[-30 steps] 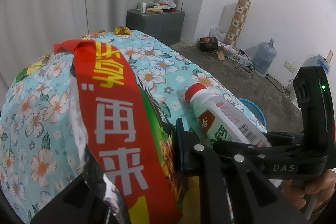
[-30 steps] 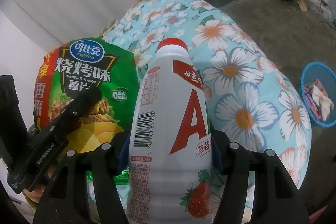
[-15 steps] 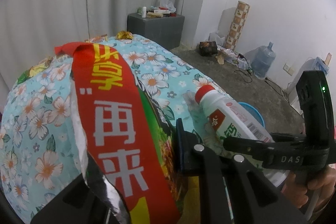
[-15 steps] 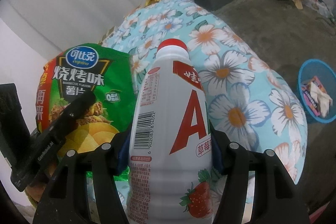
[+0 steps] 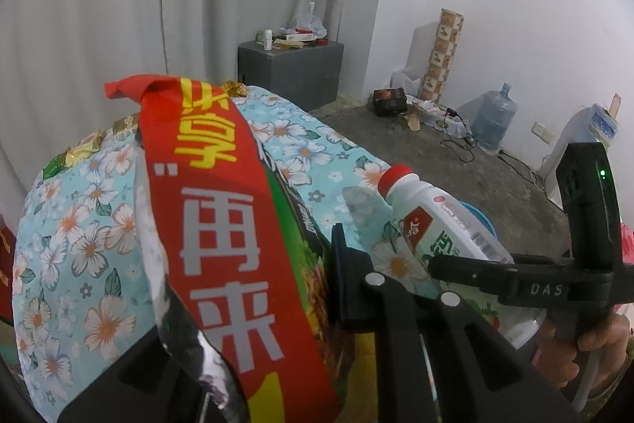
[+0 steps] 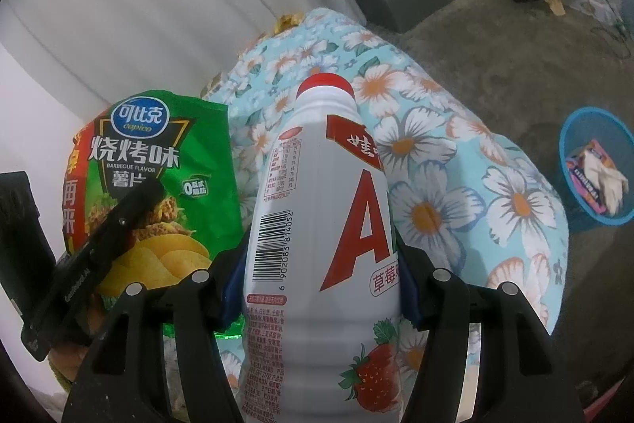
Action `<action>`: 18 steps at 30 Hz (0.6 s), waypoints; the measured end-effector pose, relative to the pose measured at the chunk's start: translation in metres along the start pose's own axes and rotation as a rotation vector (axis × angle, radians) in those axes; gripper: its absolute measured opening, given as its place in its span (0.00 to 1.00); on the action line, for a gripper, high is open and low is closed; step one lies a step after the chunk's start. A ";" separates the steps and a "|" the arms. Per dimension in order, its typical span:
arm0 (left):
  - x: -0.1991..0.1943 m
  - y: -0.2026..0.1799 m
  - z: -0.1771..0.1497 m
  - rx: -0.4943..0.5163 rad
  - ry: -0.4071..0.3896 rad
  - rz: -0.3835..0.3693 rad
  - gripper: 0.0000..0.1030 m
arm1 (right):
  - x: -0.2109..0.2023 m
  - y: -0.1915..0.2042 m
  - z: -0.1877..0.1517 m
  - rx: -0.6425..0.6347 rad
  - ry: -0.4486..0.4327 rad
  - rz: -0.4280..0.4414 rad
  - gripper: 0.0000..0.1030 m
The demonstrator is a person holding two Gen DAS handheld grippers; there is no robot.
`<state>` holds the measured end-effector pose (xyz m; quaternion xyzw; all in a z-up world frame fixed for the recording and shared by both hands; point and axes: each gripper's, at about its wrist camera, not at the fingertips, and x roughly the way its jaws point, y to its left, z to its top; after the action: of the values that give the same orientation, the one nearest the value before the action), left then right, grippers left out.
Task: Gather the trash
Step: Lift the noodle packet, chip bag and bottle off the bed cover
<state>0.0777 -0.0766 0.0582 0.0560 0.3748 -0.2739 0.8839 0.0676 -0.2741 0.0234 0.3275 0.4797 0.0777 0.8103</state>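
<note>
My left gripper (image 5: 253, 288) is shut on a chip bag (image 5: 222, 224) with a red edge strip, and the bag fills the middle of the left wrist view. From the right wrist the same chip bag (image 6: 158, 169) shows its green front, held up at the left by the left gripper (image 6: 119, 224). A white drink bottle (image 6: 317, 244) with a red cap and strawberry label stands between the fingers of my right gripper (image 6: 317, 288), which is shut on it. The left wrist view shows this bottle (image 5: 436, 224) at the right, above the flowered bed.
A bed with a light blue floral cover (image 5: 79, 244) lies below both grippers, with small wrappers (image 5: 83, 149) at its far edge. A blue waste basket (image 6: 594, 169) holding packets stands on the floor at the right. A grey cabinet (image 5: 289, 66) and a water jug (image 5: 493, 117) are farther off.
Both held items rose slightly over the bed, and the bottle shifted right and away from the bag in the left wrist view. The basket shows more fully in the right wrist view.
</note>
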 end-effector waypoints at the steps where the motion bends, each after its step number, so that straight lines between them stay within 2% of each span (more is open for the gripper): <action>1: -0.001 0.000 0.001 0.004 -0.001 0.000 0.10 | -0.002 -0.002 0.000 0.001 -0.003 0.003 0.56; 18: -0.003 -0.026 0.005 0.062 -0.002 -0.018 0.10 | -0.024 -0.019 -0.004 0.033 -0.054 0.035 0.56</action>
<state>0.0657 -0.0985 0.0667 0.0798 0.3658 -0.2935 0.8796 0.0485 -0.2976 0.0282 0.3511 0.4532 0.0749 0.8159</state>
